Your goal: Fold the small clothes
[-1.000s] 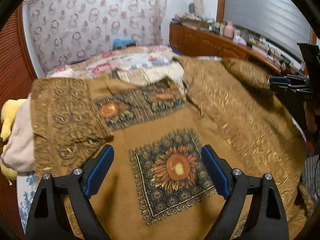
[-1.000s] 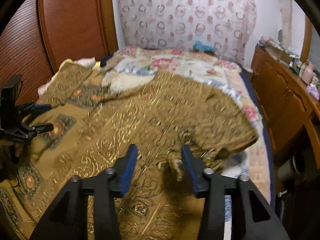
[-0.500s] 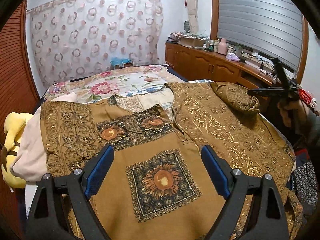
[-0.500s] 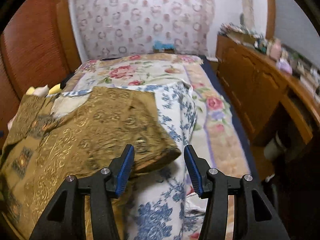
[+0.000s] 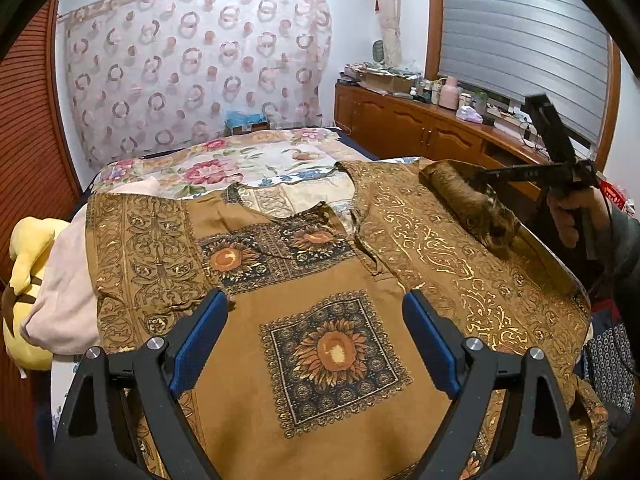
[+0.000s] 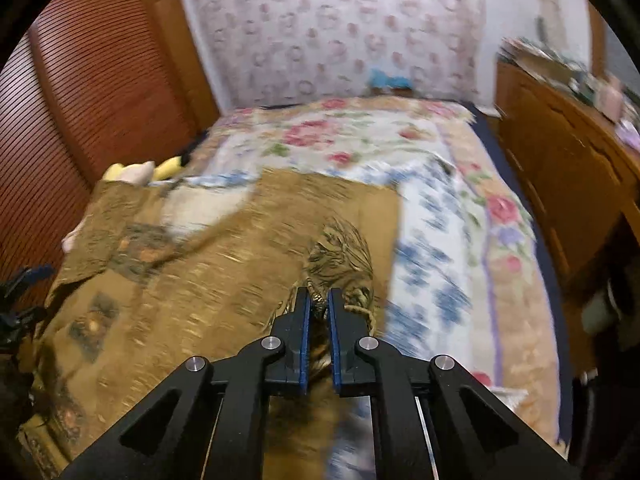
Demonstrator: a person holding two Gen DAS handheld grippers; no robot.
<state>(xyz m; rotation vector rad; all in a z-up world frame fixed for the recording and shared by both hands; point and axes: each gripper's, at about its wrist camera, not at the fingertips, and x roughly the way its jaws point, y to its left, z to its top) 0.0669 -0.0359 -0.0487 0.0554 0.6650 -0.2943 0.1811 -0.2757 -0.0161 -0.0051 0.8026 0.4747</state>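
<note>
Tunic sleeve (image 6: 340,256) in right tool (image 6: 318,308)

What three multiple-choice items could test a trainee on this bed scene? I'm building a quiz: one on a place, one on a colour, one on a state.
1. Where does the yellow plush toy lie?
A. at the left edge of the bed, beside the brown garment
B. on the wooden cabinet
C. on the garment's sunflower panel

2. What colour are the gripper pads?
A. red
B. blue
C. green

3. How does the right gripper stand?
A. wide open over the bedspread
B. shut on nothing
C. shut on a bunched fold of the garment

Answers:
1. A: the left wrist view shows it at the bed's left edge, next to pale pink cloth.
2. B: both views show blue pads.
3. C: its jaws have just been closing, and gold-patterned fabric is pinched between them; the left gripper is open.
</note>
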